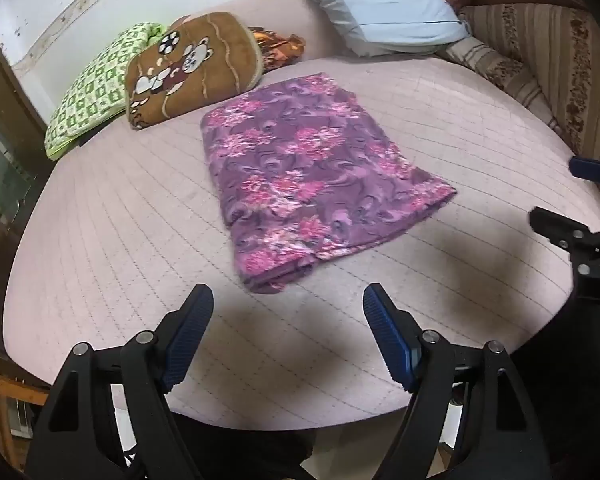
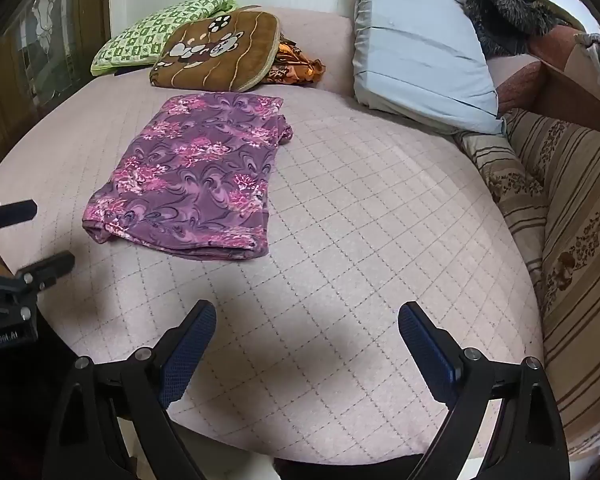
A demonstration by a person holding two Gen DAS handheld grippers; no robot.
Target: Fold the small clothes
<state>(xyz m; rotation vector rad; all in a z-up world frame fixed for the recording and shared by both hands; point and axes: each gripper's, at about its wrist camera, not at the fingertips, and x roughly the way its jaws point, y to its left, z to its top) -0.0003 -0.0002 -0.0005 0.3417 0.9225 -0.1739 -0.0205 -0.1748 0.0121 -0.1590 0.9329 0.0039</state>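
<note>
A purple cloth with pink flowers [image 1: 312, 176] [image 2: 196, 176] lies folded into a flat rectangle on the pink quilted bed cover [image 1: 120, 220] [image 2: 360, 220]. My left gripper [image 1: 287, 296] hovers open just short of the cloth's near corner, with nothing between its fingers. My right gripper [image 2: 307, 310] stands open over bare cover, to the right of the cloth and nearer than it, also empty. Each gripper shows at the edge of the other's view: the right gripper's fingers [image 1: 556, 220] and the left gripper's fingers [image 2: 48, 266].
Against the far wall lie a green checked pillow [image 1: 96, 84] [image 2: 156, 32], a brown cartoon cushion [image 1: 192, 72] [image 2: 220, 50], an orange fabric [image 2: 296, 66] and a light blue pillow [image 1: 384, 4] [image 2: 416, 60]. A striped brown cover [image 2: 572, 208] borders the right side.
</note>
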